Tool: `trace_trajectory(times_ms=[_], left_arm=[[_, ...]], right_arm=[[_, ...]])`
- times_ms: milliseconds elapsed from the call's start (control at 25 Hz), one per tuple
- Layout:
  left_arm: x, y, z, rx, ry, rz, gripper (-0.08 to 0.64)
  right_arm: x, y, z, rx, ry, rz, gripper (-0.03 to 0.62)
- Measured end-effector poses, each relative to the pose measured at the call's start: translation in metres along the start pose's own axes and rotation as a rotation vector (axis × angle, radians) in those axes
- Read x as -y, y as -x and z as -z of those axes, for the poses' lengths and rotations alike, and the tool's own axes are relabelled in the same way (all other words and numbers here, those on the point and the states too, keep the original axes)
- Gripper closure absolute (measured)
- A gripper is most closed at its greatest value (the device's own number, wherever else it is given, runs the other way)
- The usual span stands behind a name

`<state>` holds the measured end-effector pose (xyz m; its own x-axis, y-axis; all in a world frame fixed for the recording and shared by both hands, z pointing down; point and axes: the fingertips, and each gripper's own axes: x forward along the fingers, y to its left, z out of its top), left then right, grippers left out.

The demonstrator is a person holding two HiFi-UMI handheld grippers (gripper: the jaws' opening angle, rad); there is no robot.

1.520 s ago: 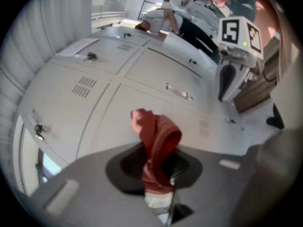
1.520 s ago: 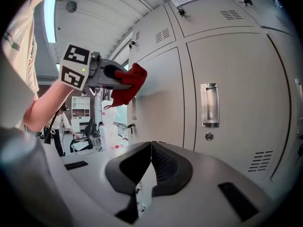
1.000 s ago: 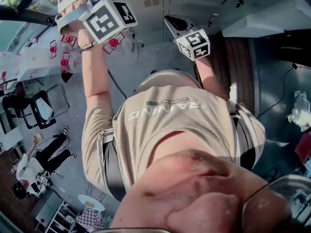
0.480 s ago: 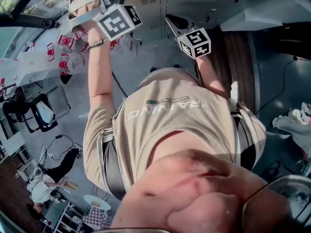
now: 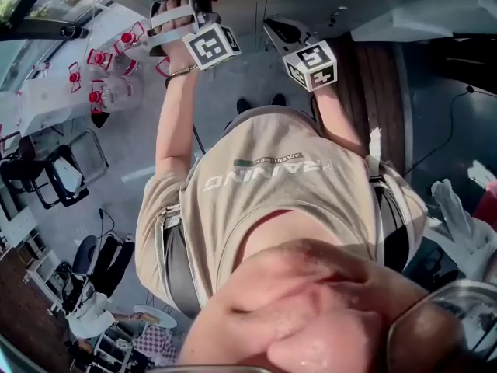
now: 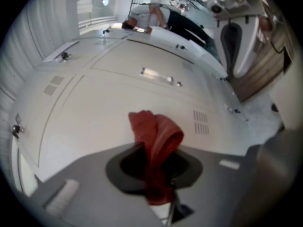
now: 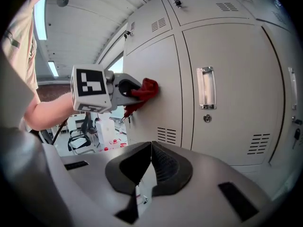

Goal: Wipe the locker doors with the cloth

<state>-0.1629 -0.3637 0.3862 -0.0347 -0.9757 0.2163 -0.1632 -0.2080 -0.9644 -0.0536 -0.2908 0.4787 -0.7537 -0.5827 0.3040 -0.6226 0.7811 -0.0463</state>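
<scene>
A red cloth [image 6: 158,135] is clamped in my left gripper [image 6: 154,169], which is shut on it. The cloth's bunched end presses against a beige locker door [image 6: 104,112]. From the right gripper view, the left gripper [image 7: 130,90] holds the cloth [image 7: 147,90] on the edge of the left door [image 7: 158,84], above its vent slots. Overhead, the left gripper [image 5: 190,26] is raised at the lockers, with the right gripper [image 5: 291,41] beside it. My right gripper [image 7: 150,167] is shut on nothing and is held back from the doors.
The neighbouring door [image 7: 236,79] has a metal handle [image 7: 206,86], a lock [image 7: 207,118] and vents. A key hangs in a lock [image 6: 16,129] at the left. Behind me are a table with red items [image 5: 93,76], dark chairs [image 5: 54,177] and a person [image 5: 93,309].
My left gripper has moved right and toward the lockers with the cloth. The right gripper has stayed nearly still. The person behind has shifted.
</scene>
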Motion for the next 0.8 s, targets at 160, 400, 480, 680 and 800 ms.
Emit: trace_trajectory(times_ms=[160, 400, 480, 680, 800], left_arm=[[0.047, -0.014, 0.012, -0.022, 0.029, 0.095, 0.483], [0.146, -0.026, 0.032, -0.100, 0.036, 0.245, 0.483], [0.168, -0.029, 0.043, -0.124, 0.031, 0.277, 0.482], [0.213, -0.031, 0.068, -0.165, 0.035, 0.374, 0.482], [0.218, -0.024, 0.077, -0.171, 0.039, 0.387, 0.482]], right_arm=[[-0.001, 0.000, -0.002, -0.022, -0.004, 0.004, 0.578], [0.000, 0.010, 0.021, -0.025, -0.010, 0.014, 0.578], [-0.001, 0.011, 0.023, -0.029, -0.011, 0.018, 0.578], [-0.004, 0.016, 0.029, -0.041, -0.009, 0.025, 0.578], [-0.007, 0.018, 0.029, -0.045, -0.004, 0.024, 0.578]])
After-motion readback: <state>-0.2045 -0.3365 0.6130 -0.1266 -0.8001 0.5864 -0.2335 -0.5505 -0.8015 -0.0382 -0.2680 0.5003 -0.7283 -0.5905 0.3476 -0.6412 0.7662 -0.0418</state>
